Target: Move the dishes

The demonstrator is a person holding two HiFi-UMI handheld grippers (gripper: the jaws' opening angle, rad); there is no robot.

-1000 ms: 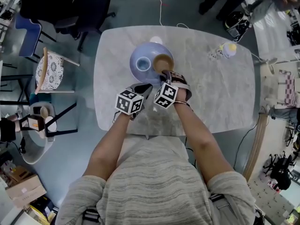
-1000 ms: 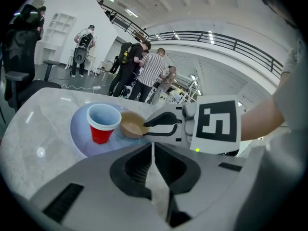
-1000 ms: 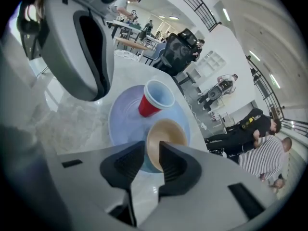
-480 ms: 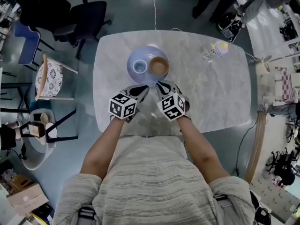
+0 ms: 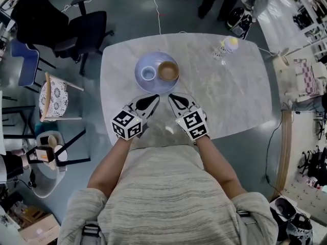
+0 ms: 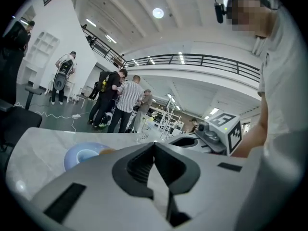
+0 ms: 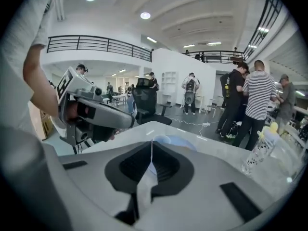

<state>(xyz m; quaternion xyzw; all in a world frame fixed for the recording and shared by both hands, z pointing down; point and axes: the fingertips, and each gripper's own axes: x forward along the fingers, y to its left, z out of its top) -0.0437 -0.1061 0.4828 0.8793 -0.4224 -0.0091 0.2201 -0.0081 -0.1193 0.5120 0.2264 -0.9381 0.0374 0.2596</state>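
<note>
**Head view with both gripper views, read near to far.**

**(a)** My left claw [image 5: 153, 99] is clenched. Its jaws meet at the tips, with nothing between them.

**(b)** My right claw [image 5: 172, 98], just beside the left, is likewise clenched. Its jaws have just been closing, and they closed on nothing. Both claws hang above the near part of the marble table [image 5: 230, 101]. Their tips angle toward each other without touching, and each marker cube sits on the side nearer my body.

**(c)** Just ahead of both tips, touched by neither, the blue plate [image 5: 156, 58] lies flat on the table. It carries two dishes side by side. A small blue cup [image 5: 148, 73] stands ahead of my left claw, and a brown bowl [image 5: 168, 70] stands ahead of my right claw. Whether the two touch I cannot tell.

**(d)** Farther ahead, and off to the right of my right claw, a clear bottle [image 5: 228, 46] with a yellow top stands near the table's far edge. It is well apart from the plate.

**(e)** Beyond the table, far to the left of my left claw, a black office chair [image 5: 84, 27] stands on the floor. Past the bottle, a person in a striped shirt [image 7: 259, 97] stands among others.
</note>
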